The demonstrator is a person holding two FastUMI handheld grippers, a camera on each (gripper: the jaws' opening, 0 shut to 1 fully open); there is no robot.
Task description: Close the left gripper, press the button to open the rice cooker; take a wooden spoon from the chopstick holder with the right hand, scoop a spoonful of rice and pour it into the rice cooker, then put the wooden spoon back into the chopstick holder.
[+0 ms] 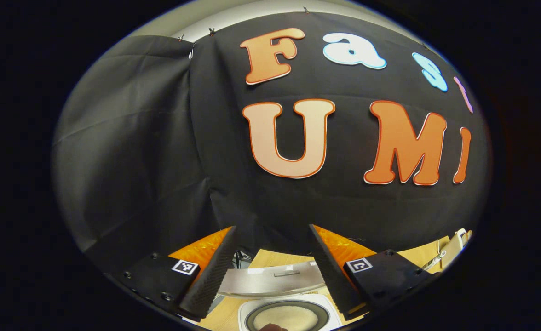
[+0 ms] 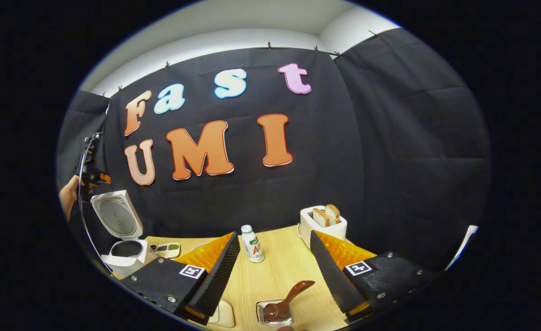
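The white rice cooker [image 1: 252,309] stands open right below my left gripper [image 1: 273,227], its steel-lined lid [image 1: 270,281] raised and white rice [image 1: 286,318] in the pot. The left gripper is open with nothing between its fingers. In the right gripper view the same cooker [image 2: 125,255] sits at the far left with its lid [image 2: 116,216] up, and a hand holds the left gripper [image 2: 91,172] above it. A brown wooden spoon [image 2: 293,292] rests tilted in a clear holder [image 2: 274,317] just below my right gripper [image 2: 274,233], which is open and holds nothing.
On the wooden table [image 2: 279,271] stand a small white bottle [image 2: 252,243], a white toaster [image 2: 322,225] with two bread slices, and a small compartment tray [image 2: 167,249] beside the cooker. A white object [image 2: 223,315] lies near the left finger. Pale utensils [image 1: 454,246] show at the right edge.
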